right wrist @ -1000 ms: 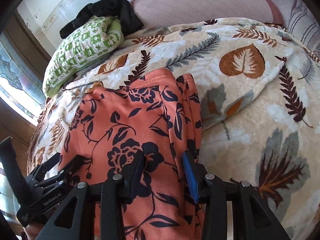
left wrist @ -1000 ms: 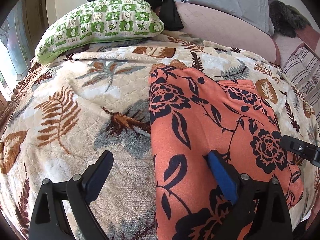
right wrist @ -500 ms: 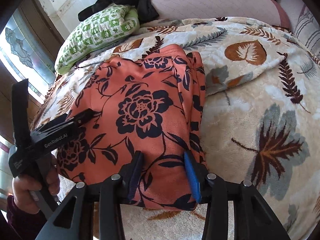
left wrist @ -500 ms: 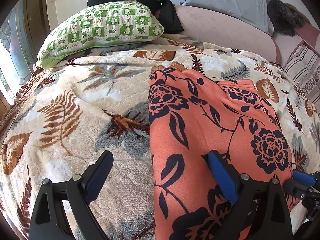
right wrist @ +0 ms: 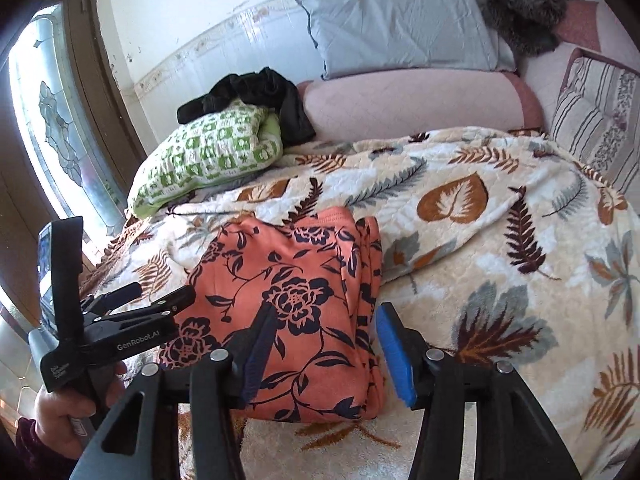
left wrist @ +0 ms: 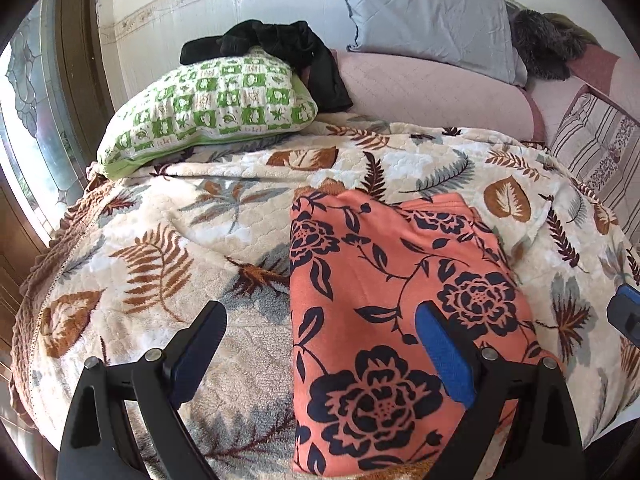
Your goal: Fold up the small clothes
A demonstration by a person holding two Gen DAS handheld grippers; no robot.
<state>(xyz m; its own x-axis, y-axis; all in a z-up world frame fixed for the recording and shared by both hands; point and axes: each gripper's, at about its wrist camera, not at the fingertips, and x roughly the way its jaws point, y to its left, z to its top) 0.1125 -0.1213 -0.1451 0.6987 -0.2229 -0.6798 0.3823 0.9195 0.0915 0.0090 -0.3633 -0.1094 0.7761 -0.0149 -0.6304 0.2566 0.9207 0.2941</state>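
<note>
An orange garment with dark flowers (left wrist: 384, 304) lies folded into a rectangle on the leaf-print blanket (left wrist: 168, 264). It also shows in the right wrist view (right wrist: 296, 304). My left gripper (left wrist: 320, 344) is open and empty, held above the garment's left edge. My right gripper (right wrist: 324, 344) is open and empty, above the garment's near right part. The left gripper also shows in the right wrist view (right wrist: 160, 300), beside the garment's left edge. A tip of the right gripper shows at the right edge of the left wrist view (left wrist: 626, 312).
A green checked pillow (left wrist: 208, 108) with black clothes (left wrist: 276, 48) on it lies at the back left. A pink bolster (left wrist: 432, 96), a grey pillow (left wrist: 432, 20) and a striped cushion (left wrist: 600, 148) line the back. A glass door (right wrist: 60, 128) stands at the left.
Both grippers have pulled back and up from the garment, so more of the bed shows. The right gripper's jaws have opened wider. The garment lies still.
</note>
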